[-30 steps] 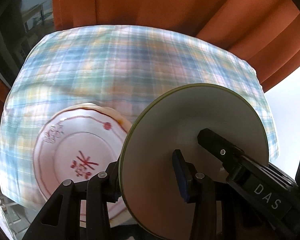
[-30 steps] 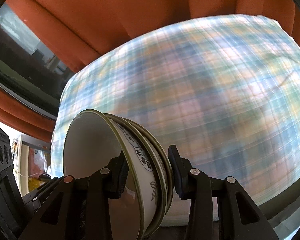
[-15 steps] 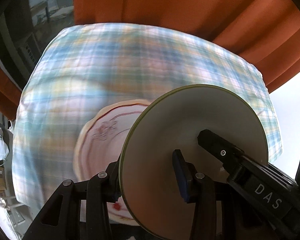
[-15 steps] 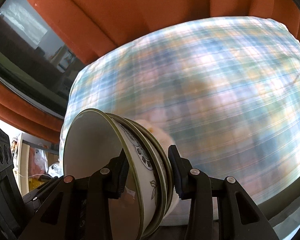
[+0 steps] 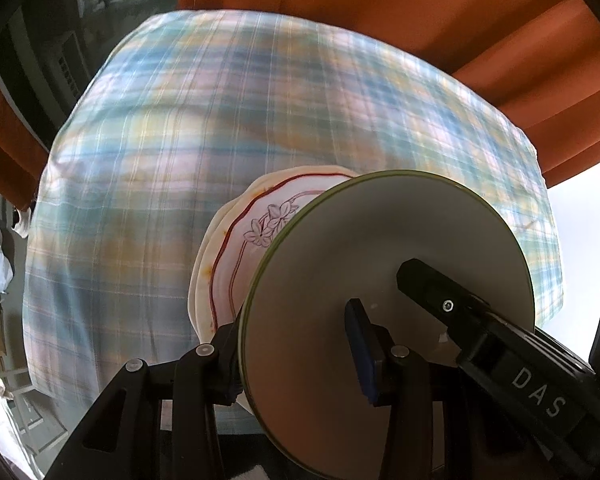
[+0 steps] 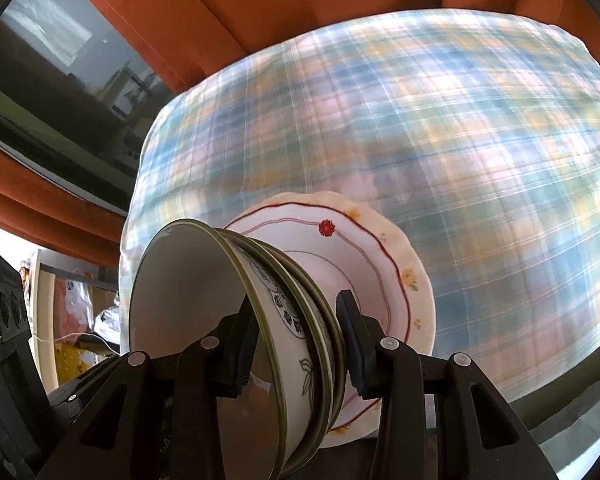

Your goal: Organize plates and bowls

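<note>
Together, both of our grippers are clamped on one nested stack of green-rimmed bowls (image 6: 228, 320), held on edge above the plaid tablecloth (image 6: 440, 152). Our right gripper (image 6: 296, 344) pinches the stacked rims, one pad inside the innermost bowl and the other outside the outermost. Our left gripper (image 5: 296, 344) grasps the same stack (image 5: 380, 280) from its side, with the blue-padded finger (image 5: 362, 352) pressed to the pale inner face and the other finger behind the rim. Our right gripper's finger (image 5: 440, 296), marked DAS, reaches into the bowl in the left wrist view. Behind the bowls a scalloped floral plate (image 6: 352, 256) with a red line lies on the cloth, close to the table's near edge. Orange curtains (image 5: 380, 12) hang beyond the table.
</note>
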`<state>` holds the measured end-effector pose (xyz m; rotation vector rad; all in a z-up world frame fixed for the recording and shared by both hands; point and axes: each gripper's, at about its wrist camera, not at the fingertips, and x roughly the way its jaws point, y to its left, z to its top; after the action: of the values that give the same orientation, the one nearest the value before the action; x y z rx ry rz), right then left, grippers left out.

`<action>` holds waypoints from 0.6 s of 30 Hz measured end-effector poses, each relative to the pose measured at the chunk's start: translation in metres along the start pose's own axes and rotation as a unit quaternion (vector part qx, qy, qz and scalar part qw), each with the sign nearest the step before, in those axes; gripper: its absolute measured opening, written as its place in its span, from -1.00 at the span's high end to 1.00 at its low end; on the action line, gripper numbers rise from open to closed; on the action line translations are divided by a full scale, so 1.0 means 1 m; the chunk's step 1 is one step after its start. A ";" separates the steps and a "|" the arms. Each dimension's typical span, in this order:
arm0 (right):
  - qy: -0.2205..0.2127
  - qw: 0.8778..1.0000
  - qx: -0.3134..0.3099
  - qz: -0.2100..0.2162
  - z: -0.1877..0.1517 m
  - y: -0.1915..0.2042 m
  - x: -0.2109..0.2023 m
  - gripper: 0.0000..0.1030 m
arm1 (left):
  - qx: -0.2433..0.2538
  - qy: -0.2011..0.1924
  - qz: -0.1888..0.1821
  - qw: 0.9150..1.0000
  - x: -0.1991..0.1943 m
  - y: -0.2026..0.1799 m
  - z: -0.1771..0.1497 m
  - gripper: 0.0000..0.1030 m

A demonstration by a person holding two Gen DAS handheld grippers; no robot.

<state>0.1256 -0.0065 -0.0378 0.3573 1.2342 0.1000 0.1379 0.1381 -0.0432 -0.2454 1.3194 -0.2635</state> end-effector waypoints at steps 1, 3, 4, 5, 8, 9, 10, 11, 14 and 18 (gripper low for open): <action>0.003 1.000 0.001 -0.002 0.000 0.000 0.002 0.20 | -0.001 0.005 -0.001 1.000 0.002 0.001 0.000 0.17; 0.009 1.000 0.005 -0.006 0.000 -0.001 0.006 0.20 | 0.003 0.003 -0.001 1.000 0.003 0.001 0.003 0.17; 0.007 1.000 0.005 -0.007 0.001 0.000 0.005 0.20 | 0.005 0.002 -0.001 1.000 0.004 0.001 0.004 0.17; 0.006 1.000 0.004 -0.009 0.002 0.000 0.006 0.20 | 0.007 0.002 -0.001 1.000 0.004 0.001 0.005 0.17; 0.004 1.000 0.004 -0.017 0.005 0.002 0.008 0.20 | 0.024 -0.004 0.010 1.000 0.006 -0.004 0.011 0.17; 0.003 1.000 0.002 -0.021 0.007 0.003 0.009 0.20 | 0.028 -0.005 0.014 1.000 0.006 -0.005 0.012 0.16; 0.003 1.000 0.001 -0.024 0.008 0.004 0.010 0.20 | 0.031 -0.006 0.017 0.999 0.007 -0.006 0.013 0.15; 0.003 1.000 0.000 -0.026 0.009 0.004 0.011 0.20 | 0.034 -0.006 0.018 0.999 0.008 -0.007 0.013 0.15; 0.004 0.999 -0.004 -0.037 0.010 0.006 0.013 0.20 | 0.040 0.002 0.014 0.999 0.011 -0.007 0.013 0.14; 0.009 0.999 -0.001 -0.037 0.008 0.003 0.017 0.10 | 0.047 -0.002 0.009 0.999 0.010 -0.011 0.010 0.13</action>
<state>0.1395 -0.0013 -0.0499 0.3090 1.2645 0.0406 0.1496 0.1249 -0.0463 -0.1546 1.3010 -0.3079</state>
